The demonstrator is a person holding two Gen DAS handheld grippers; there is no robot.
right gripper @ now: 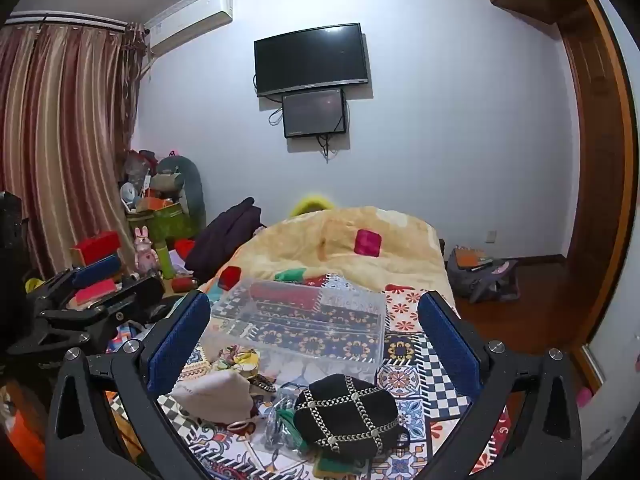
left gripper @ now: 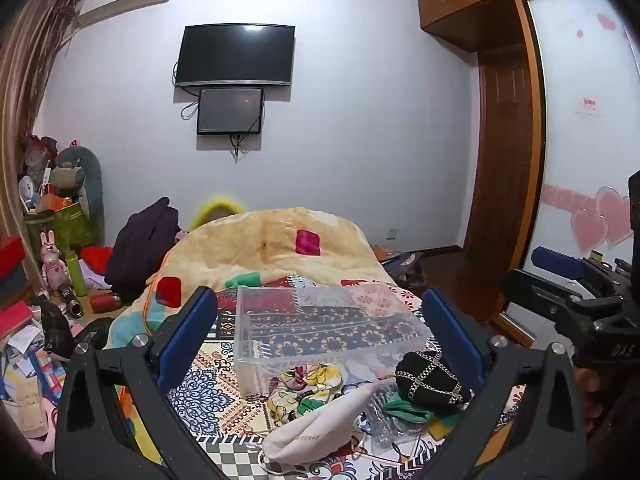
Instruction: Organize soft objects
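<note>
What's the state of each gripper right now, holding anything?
Left gripper: open, holding nothing, above the clear plastic bin.
Right gripper: open, holding nothing, above the black chain-trimmed pouch.

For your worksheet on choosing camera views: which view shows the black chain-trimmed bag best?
The right wrist view: the black chain-trimmed bag lies near centre between the open fingers, its whole top visible. In the left wrist view the bag sits far right, its edge cut off by a finger.
</note>
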